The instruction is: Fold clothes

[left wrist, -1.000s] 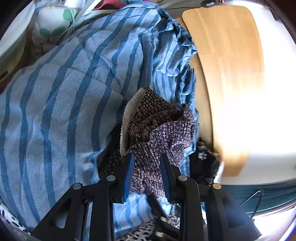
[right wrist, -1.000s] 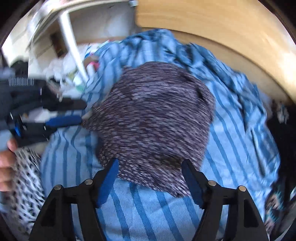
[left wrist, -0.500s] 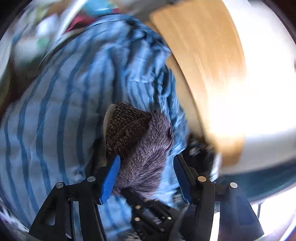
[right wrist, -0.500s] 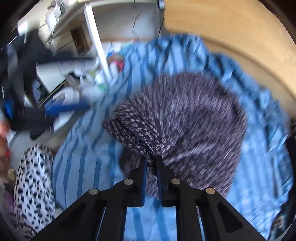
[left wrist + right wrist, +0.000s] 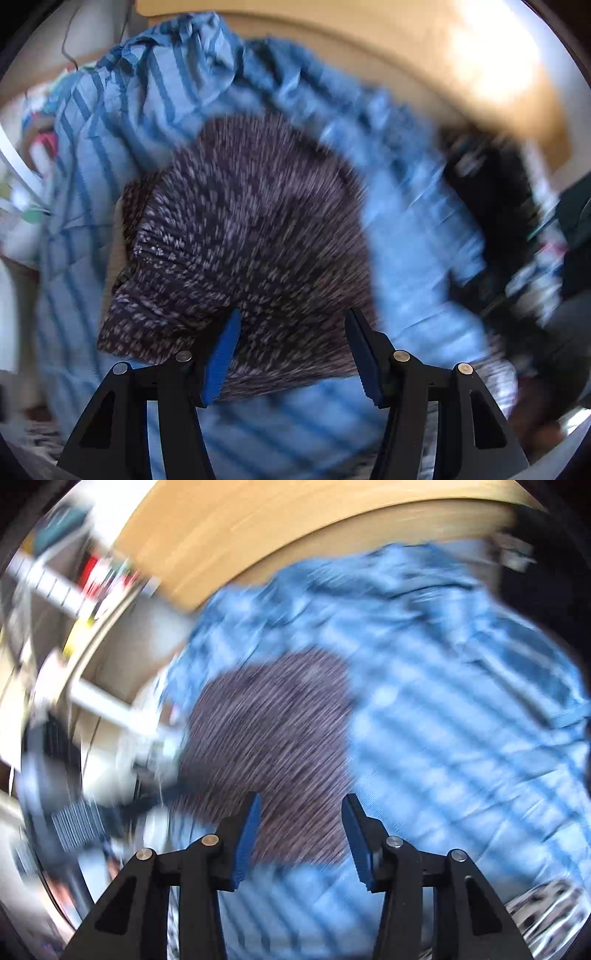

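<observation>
A dark purple garment with small white flecks (image 5: 251, 236) lies bunched on a blue striped cloth (image 5: 155, 96). My left gripper (image 5: 291, 350) is open and empty, its fingers just above the garment's near edge. In the right wrist view the same garment (image 5: 273, 731) lies on the striped cloth (image 5: 461, 709). My right gripper (image 5: 300, 832) is open and empty over the garment's near edge. Both views are motion-blurred.
A pale wooden board (image 5: 406, 48) runs along the far side and shows in the right wrist view (image 5: 258, 528). Dark clothing (image 5: 491, 192) lies to the right. A spotted black-and-white fabric (image 5: 546, 904) lies at the lower right. White shelving with clutter (image 5: 92, 686) stands to the left.
My right gripper was shut on the purple garment half a second ago and has let it go. My left gripper opened earlier and has swung round. The garment now lies spread wider.
</observation>
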The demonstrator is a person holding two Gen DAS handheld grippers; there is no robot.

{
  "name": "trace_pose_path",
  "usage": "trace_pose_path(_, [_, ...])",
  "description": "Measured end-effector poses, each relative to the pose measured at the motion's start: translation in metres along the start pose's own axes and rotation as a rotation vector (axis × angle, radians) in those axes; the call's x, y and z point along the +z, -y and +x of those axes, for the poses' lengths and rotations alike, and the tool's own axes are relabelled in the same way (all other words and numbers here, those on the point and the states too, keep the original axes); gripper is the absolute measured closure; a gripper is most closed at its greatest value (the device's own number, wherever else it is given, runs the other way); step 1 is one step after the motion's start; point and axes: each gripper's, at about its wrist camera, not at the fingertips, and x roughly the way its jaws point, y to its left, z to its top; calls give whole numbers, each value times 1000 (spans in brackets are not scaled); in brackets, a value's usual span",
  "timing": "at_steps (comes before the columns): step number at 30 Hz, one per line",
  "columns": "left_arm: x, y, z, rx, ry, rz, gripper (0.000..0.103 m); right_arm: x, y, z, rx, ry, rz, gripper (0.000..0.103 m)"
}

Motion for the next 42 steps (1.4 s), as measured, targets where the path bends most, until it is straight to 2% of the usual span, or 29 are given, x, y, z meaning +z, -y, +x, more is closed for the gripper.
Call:
trace_pose_path(1, [-4,2,12,39,-11,19,42,9,12,-1,23,6,66,42])
trace_pose_path(2, [-10,-1,22,40,-11,11,41,17,19,5,63,-1,109,39])
trace_pose_path(4, [-16,-10,23,1,26,-35,41,32,31,17,125,-23,167,39])
trace_pose_path(10, [-24,-33,16,-87,18,-78,41,42,10,72,146,-142,93,38])
trace_pose_path(12, [-27,-40,15,-111,16,-97,41,47,7,94,166,-151,99,38])
trace_pose_path(13, [-29,-45,14,-127,15,-106,42,51,7,101,161,-149,111,35])
trace_pose_path(15, [-30,-52,13,-146,9,-115,42,62,5,112,144,-113,117,34])
trace_pose_path(17, [-31,-55,13,-154,9,-114,41,71,3,122,134,-73,108,43])
trace_pose_path(20, [-31,-65,12,-185,9,-150,41,90,-15,142,69,-78,8,55])
trace_pose_path(26, [-36,-77,9,-225,11,-169,42,130,-38,175,-6,-120,-63,59])
trace_pose_path(27, [-38,-76,9,-221,5,-157,42,136,-42,177,-32,-105,-85,63])
trace_pose_path(28, [-39,-74,8,-215,4,-141,42,143,-47,172,-72,-40,-131,75])
trace_pose_path(30, [-44,-74,5,-208,16,-132,42,162,-52,155,-157,83,-180,76])
trace_pose_path(32, [-44,-78,4,-221,16,-164,42,177,-47,133,-51,78,-111,74])
trace_pose_path(33, [-44,-78,3,-222,15,-171,42,177,-46,125,-18,58,-94,71])
trace_pose_path(35, [-44,-80,-1,-222,24,-175,42,160,-48,108,-13,24,-134,52])
trace_pose_path(37, [-47,-79,-10,-237,46,-194,42,131,-47,95,-30,-2,-200,52])
trace_pose_path(39, [-52,-86,-13,-252,47,-206,42,111,-39,102,-28,-57,-202,52])
trace_pose_path(42, [-50,-102,-11,-265,30,-218,42,98,-11,132,-22,-194,-63,51])
